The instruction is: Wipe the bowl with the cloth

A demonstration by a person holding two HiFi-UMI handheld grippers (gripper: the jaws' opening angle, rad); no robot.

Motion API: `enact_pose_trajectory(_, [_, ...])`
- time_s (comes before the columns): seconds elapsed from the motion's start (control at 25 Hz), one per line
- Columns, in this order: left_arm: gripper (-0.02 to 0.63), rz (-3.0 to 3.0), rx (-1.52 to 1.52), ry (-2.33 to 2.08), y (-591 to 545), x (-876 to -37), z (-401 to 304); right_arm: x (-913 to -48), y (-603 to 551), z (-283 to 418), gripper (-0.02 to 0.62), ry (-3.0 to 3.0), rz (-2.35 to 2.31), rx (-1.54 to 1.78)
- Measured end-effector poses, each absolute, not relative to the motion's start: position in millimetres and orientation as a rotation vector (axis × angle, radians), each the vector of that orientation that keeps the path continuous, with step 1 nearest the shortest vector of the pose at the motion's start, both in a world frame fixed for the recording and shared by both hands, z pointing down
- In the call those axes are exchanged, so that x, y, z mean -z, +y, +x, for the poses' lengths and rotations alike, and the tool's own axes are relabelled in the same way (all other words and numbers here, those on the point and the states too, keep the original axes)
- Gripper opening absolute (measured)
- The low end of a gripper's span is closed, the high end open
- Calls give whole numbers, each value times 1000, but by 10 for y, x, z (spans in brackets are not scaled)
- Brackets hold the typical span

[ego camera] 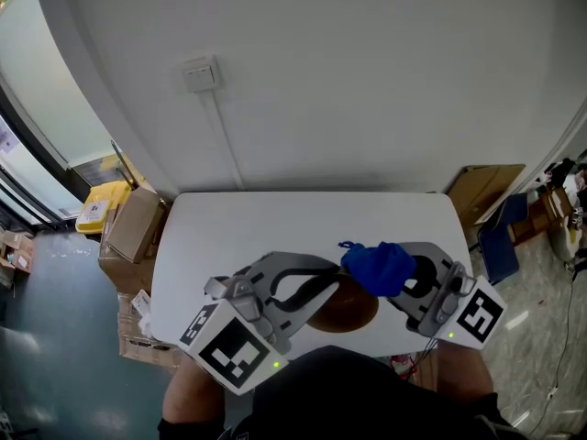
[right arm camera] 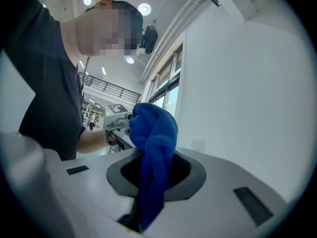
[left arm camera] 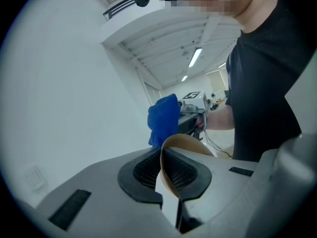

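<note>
Your left gripper (left arm camera: 167,171) is closed on the bowl (left arm camera: 187,142). In the left gripper view the thin brown wall of the bowl runs between the two black ribbed pads, and both pads press on it. The bowl is held by its rim and stands tilted, above the near edge of the white table (ego camera: 275,223), just in front of your body.

Your right gripper (right arm camera: 151,177) is clamped on the cloth (right arm camera: 154,133). It is a blue knitted cloth; one part is pinched between the jaws and the rest stands up from them as a loose bunch. In the head view the bunch is at the upper right edge of the bowl, but I cannot tell from any view if it really touches the bowl or only hangs before it. The two grippers point toward each other, close together.

Each gripper carries a cube with black-and-white square markers (ego camera: 229,351), which are patterns only, not letters.

On the wall behind the table there is a white wall socket (ego camera: 200,73). Left of the table stand cardboard boxes (ego camera: 133,225) and a yellow box (ego camera: 99,204) with a white label, too small to read.
</note>
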State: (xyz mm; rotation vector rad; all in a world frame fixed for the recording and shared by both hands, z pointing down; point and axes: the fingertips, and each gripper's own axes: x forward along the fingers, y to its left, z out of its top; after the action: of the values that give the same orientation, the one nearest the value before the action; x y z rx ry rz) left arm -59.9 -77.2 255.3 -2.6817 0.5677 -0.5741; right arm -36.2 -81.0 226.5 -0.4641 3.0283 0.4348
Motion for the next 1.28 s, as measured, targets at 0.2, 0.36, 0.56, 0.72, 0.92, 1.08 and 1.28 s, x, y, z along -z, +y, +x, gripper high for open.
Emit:
enact_pose_trajectory(0.2, [25, -2694, 512, 689, -965, -2511, -832, -2404, -781, -299, 61, 3047, -460, -379])
enact_pose_trajectory(0.36, [23, -2699, 432, 854, -1109, -2432, -996, -2522, -723, -248, 61, 3069, -447, -341])
enact_pose_trajectory(0.56, [23, -2719, 311, 1099, -1309, -2341, -1215, -2680, -591, -375, 61, 3105, -351, -293])
enact_pose_trajectory(0.72, [23, -2756, 304, 1180, -1372, -2434, -1285, -2674, -422, -409, 61, 3090, -232, -223])
enact_pose_trajectory(0.92, [23, -2855, 323, 1240, -1469, -2678, -1324, -2663, -590, -228, 61, 3020, -300, -78])
enact_pose_trajectory(1.08, [23, -2947, 368, 1275, -1513, -3023, -1286, -2753, -886, 30, 61, 2940, -489, 89])
enact_pose_trajectory(1.28, [23, -3067, 422, 1338, -1557, -3614, -1220, -3217, -1263, 276, 61, 2933, -771, 319])
